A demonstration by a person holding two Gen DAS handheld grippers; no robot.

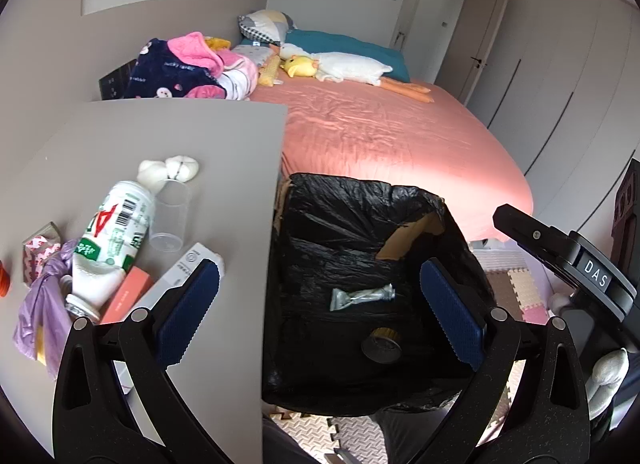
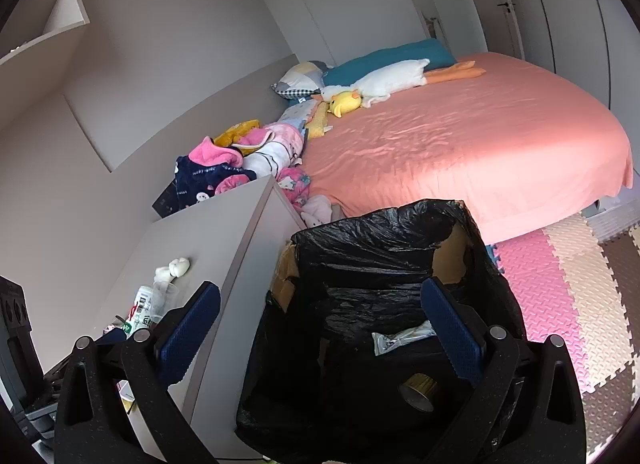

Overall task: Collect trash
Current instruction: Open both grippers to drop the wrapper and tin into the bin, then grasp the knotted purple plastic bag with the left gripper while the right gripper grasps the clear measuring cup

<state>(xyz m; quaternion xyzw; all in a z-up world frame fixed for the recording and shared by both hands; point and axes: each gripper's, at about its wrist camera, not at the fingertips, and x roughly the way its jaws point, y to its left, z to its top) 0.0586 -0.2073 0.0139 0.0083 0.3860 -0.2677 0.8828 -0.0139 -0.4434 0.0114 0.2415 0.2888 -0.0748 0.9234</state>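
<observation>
A bin lined with a black bag (image 1: pixel 340 199) stands between the grey table (image 1: pixel 160 135) and the bed. On its bottom lie a crumpled silvery wrapper (image 1: pixel 362 298) and a tape roll (image 1: pixel 382 346). My left gripper (image 1: pixel 320 276) hangs open above the bin's mouth, nothing between its blue pads. My right gripper (image 2: pixel 320 292) is open too, over the same bin (image 2: pixel 380 232), with the wrapper (image 2: pixel 400 338) and the roll (image 2: pixel 418 392) below it. On the table lie a white and green bottle (image 1: pixel 114 240), a clear cup (image 1: pixel 170 215), a purple bag (image 1: pixel 44 304), an orange box (image 1: pixel 126 296) and a white box (image 1: pixel 188 264).
A bed with a pink sheet (image 1: pixel 380 135) fills the room behind the bin, with plush toys and heaped clothes (image 1: pixel 188 67) at its head. Foam floor mats (image 2: pixel 568 296) lie to the right. A small white plush (image 1: pixel 170 169) sits on the table. Closet doors line the far wall.
</observation>
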